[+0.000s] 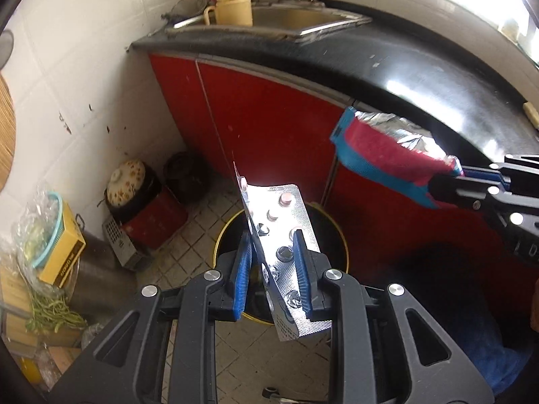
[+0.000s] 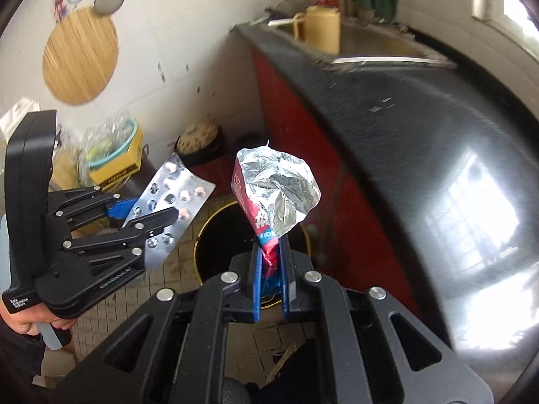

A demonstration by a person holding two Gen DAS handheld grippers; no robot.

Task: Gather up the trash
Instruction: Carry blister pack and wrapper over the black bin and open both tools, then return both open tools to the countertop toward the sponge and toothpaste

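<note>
My left gripper (image 1: 274, 252) is shut on a silver blister pack (image 1: 281, 232) with a few pills left in it, held above a round black bin with a yellow rim (image 1: 220, 235). It also shows in the right wrist view (image 2: 158, 217), with the pack (image 2: 175, 195) at left. My right gripper (image 2: 271, 252) is shut on a red and blue foil-lined snack wrapper (image 2: 276, 192), held over the same bin (image 2: 215, 235). In the left wrist view the wrapper (image 1: 387, 151) and right gripper (image 1: 451, 181) are at right.
A black countertop (image 1: 421, 77) with a steel sink (image 1: 286, 20) and a yellow jug (image 1: 232, 10) runs over red cabinet doors (image 1: 269, 121). Pots (image 1: 128, 181), a yellow box (image 1: 64, 252) and greens (image 1: 50, 313) crowd the left floor by the tiled wall.
</note>
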